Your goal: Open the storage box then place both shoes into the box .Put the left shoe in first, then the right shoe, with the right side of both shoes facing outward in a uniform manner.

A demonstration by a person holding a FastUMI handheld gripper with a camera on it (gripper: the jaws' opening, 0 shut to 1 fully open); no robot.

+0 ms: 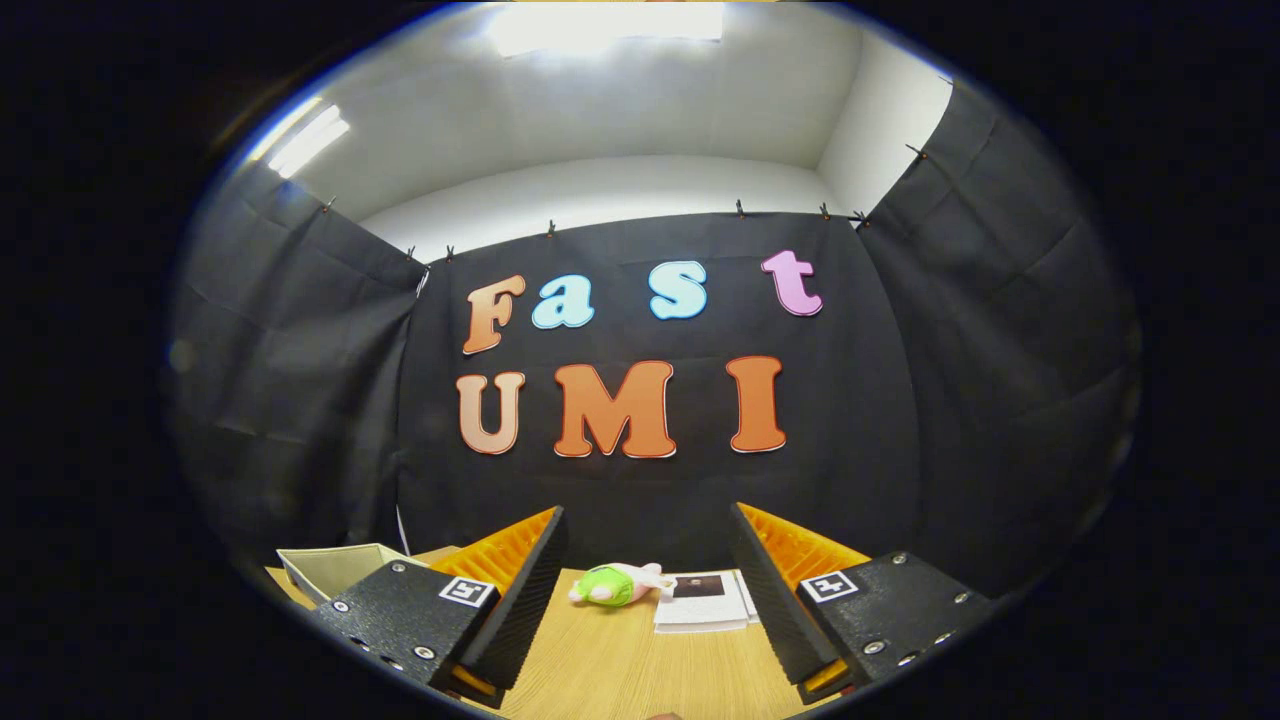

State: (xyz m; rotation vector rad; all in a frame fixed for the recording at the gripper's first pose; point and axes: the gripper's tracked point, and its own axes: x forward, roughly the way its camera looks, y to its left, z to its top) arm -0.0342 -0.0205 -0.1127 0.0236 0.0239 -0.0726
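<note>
1. We find the gripper (648,590) with its fingers spread wide, nothing between them and nothing touching either one. It is raised and aimed level toward the back wall of the booth, so the wooden table (620,670) appears low between and below the fingers.

2. We locate the storage box (335,568) beyond and outboard of the left finger, near the table's left edge. Part of it is hidden by that finger. Its pale interior wall is visible, but we cannot tell from here whether a lid or flap is yet to be opened.

3. We locate one shoe (615,584) straight ahead, beyond the fingertips and roughly centred between them. It is small, green and pale, and it lies with its long axis crosswise to the fingers' line of approach. We cannot tell whether it is the left or the right shoe, nor which side faces us.

4. Just beside the shoe, on its right, lies a stack of printed sheets (703,600). Shoe and sheets appear to touch or nearly touch.

5. We judge that the coming move turns on the box lying to the left of the tool: the gripper must swing left and dip to reach it.

6. The table surface between the fingers and the shoe gives open room for the descent.
</note>
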